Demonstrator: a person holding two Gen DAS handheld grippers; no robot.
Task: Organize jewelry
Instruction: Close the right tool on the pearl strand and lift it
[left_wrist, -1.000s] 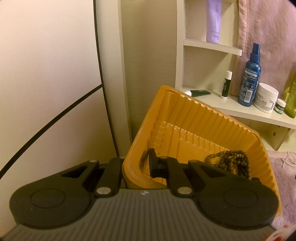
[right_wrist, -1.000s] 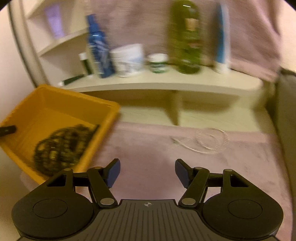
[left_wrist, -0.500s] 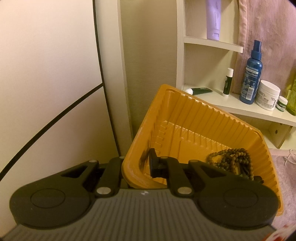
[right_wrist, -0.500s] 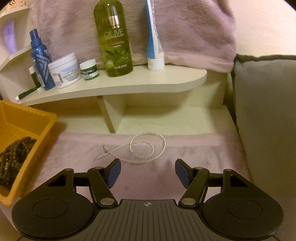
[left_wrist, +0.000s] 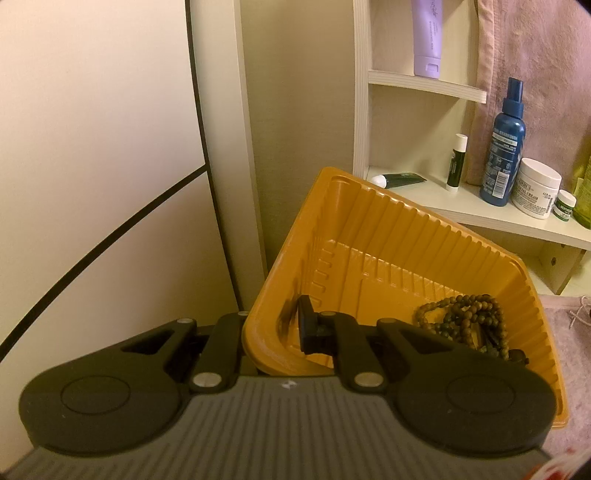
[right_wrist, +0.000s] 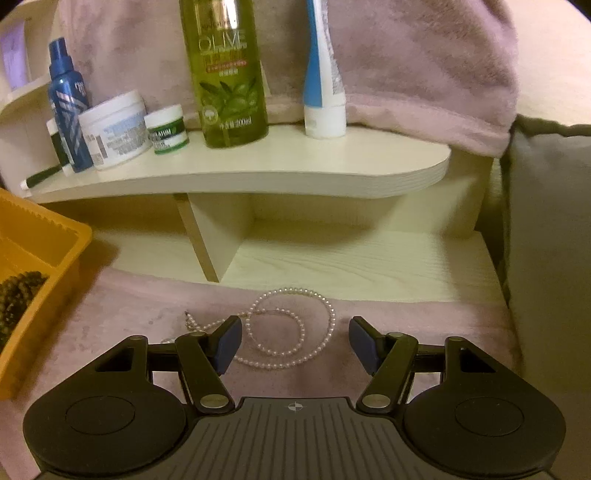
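My left gripper (left_wrist: 275, 328) is shut on the near corner wall of an orange plastic tray (left_wrist: 388, 236) and holds it tilted. A dark wooden bead necklace (left_wrist: 469, 317) lies in the tray's lower right part. The tray's edge (right_wrist: 70, 236) and the beads (right_wrist: 18, 291) also show at the left of the right wrist view. A white pearl necklace (right_wrist: 291, 325) lies coiled on the pink cloth (right_wrist: 140, 306). My right gripper (right_wrist: 295, 341) is open and empty, with its fingers on either side of the pearl coil, just above it.
A pale wooden shelf (right_wrist: 258, 173) holds a blue spray bottle (right_wrist: 68, 99), a white cream jar (right_wrist: 114, 129), a small green-labelled jar (right_wrist: 168, 129), an olive bottle (right_wrist: 229, 74) and a blue-white tube (right_wrist: 323, 74). A pink towel (right_wrist: 424, 66) hangs behind. A grey cushion (right_wrist: 546, 240) is at right.
My right gripper swung right from the tray and came down over the pearl necklace, staying open. My left gripper keeps its hold on the tray, which hardly moved.
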